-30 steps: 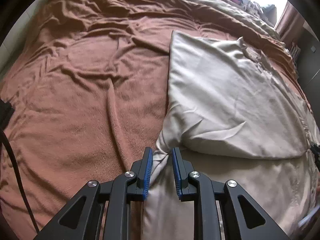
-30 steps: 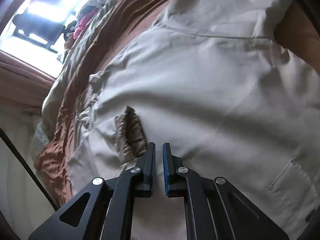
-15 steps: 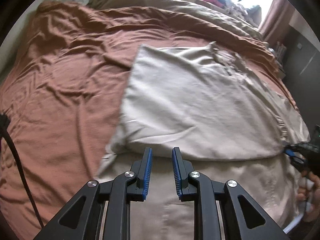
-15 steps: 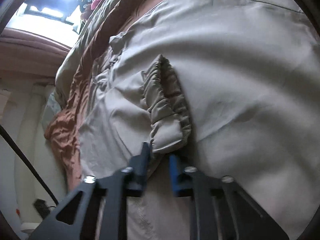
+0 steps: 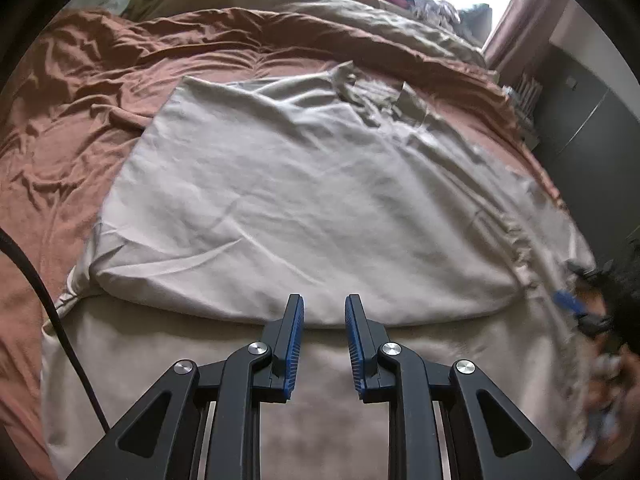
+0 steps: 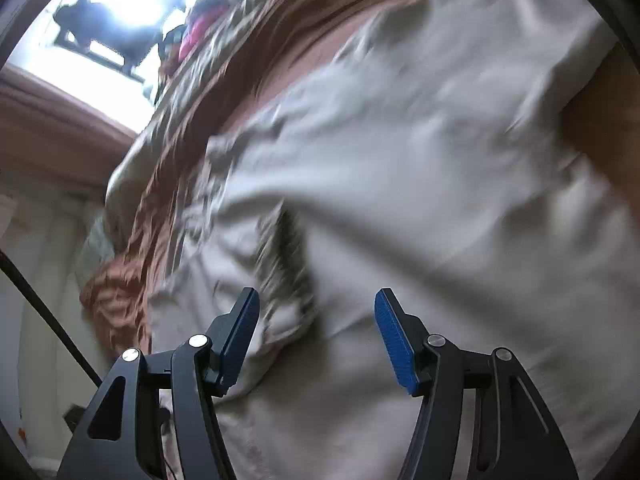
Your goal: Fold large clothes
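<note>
Both tongs stand over a beige garment (image 5: 304,200) spread on a rust-brown bedspread (image 5: 68,128). At the bottom centre of the left wrist view, the left gripper (image 5: 324,312) has its blue pads a narrow gap apart, with nothing between them; the folded edge of the cloth lies just beyond the fingertips. At the bottom of the right wrist view, the right gripper (image 6: 316,320) has its jaws opening, spread wide, and no cloth is pinched; a gathered, ruffled bit of the garment sits just past its left pad, though blur hides whether it touches.

In the left wrist view the garment's long axis runs from the bottom of the frame toward the upper centre, where a crumpled end points at the far side of the bed. An upper layer is folded over a lower one, its fold a curved line across the lower middle. Fabric looks pale, thin and lightly creased, with a puckered strip down its right side.
</note>
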`<state>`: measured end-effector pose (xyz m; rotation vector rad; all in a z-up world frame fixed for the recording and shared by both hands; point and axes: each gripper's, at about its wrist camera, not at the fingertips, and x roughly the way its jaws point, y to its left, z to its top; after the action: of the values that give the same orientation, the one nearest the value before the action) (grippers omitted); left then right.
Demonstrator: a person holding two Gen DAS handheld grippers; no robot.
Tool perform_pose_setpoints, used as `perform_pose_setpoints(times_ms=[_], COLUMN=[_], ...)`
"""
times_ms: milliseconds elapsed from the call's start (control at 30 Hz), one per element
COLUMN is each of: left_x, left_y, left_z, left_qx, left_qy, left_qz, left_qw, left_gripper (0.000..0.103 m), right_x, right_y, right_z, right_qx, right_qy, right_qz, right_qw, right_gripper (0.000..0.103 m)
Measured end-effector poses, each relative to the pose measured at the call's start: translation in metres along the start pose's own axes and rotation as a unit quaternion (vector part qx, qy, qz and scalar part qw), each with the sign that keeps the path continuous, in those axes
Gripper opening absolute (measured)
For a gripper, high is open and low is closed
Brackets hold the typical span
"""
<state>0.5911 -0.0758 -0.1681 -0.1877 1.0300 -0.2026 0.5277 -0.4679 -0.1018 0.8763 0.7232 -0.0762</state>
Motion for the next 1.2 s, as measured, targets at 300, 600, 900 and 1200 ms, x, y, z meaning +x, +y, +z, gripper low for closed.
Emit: perform_pose_setpoints(times_ms=[300,600,900,1200], left_x=[0.016,0.019,0.014,0.011], left_y=[0.004,0.009,0.021,0.029], left_z=[-0.012,-0.02,-0.013,-0.007], left_qx=[-0.002,0.004,-0.014,-0.032], left_qy=[0.003,0.0,-0.015,-0.022], left_qz=[0.041,0.066,0.066,0.066], left_qw=[0.9992,0.9978,0.9976,0.9971], left_gripper=[0.023,0.023,0.023,0.023], right_x=[-0.039,-0.028,-0.027,-0.039], right_y=[-0.075,-0.117,-0.143,-0.155], right_z=[0.038,0.053,0.069,0.056], right_qx=[0.048,0.089,0.117,0.128], right_qy=[-0.083,-0.117,-0.137,-0.178], right_qz=[-0.042,-0.055,-0.036,-0.013], right_qw=[0.995,0.988,0.983,0.976], right_gripper=[0.058,0.043,0.039,0.002])
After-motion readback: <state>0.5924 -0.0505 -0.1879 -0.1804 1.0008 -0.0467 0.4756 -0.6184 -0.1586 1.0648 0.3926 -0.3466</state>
